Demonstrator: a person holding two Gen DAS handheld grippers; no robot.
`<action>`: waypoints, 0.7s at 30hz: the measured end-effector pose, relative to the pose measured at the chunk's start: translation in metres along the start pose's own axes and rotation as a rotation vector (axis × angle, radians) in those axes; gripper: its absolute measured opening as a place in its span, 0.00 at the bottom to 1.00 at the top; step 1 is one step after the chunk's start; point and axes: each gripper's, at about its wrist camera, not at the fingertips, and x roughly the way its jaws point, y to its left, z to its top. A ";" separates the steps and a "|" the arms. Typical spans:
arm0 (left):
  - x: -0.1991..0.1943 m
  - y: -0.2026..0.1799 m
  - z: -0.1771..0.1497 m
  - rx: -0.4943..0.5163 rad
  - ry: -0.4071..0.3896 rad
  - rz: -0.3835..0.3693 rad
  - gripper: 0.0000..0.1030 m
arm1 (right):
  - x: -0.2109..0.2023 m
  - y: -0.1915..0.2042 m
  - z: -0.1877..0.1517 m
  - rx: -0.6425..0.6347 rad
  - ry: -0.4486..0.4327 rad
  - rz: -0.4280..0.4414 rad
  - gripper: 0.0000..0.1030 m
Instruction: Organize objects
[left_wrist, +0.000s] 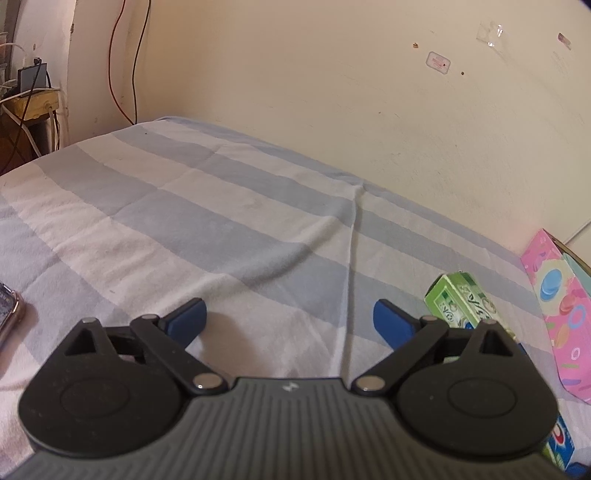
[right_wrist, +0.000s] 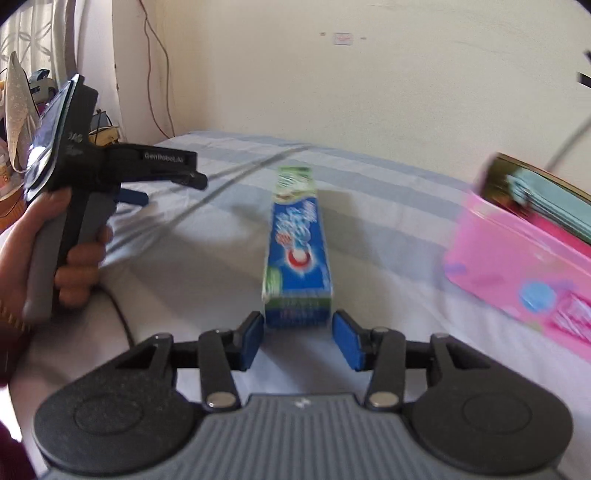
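Right wrist view: right gripper (right_wrist: 298, 338) jaws pinched toothpaste box (right_wrist: 298, 254) at its near end. Left gripper (left_wrist: 290, 317) jaws spread, nothing between; green carton (left_wrist: 460, 301) just outside the right jaw.

Wide bare stretch of striped bedsheet (left_wrist: 221, 221) ahead of the left gripper (left_wrist: 290, 317), nothing between its spread pads. Wall (left_wrist: 369, 110) closing off the far side. To the right: toothpaste box (right_wrist: 299, 251) lying lengthwise, its near end between the right gripper (right_wrist: 298, 341) pads; pink box (right_wrist: 517, 258) beyond, a clear sheet lane between them. Phone (left_wrist: 9, 314) at left edge.
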 end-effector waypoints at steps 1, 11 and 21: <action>0.000 -0.001 0.000 0.005 0.001 0.000 0.96 | -0.010 -0.011 -0.010 0.029 -0.010 -0.052 0.49; -0.006 -0.008 -0.005 0.042 -0.016 0.009 0.96 | -0.048 -0.071 -0.055 0.353 -0.129 -0.159 0.58; 0.000 -0.032 0.035 0.146 0.009 -0.182 0.98 | -0.021 -0.016 -0.016 0.204 -0.123 0.044 0.72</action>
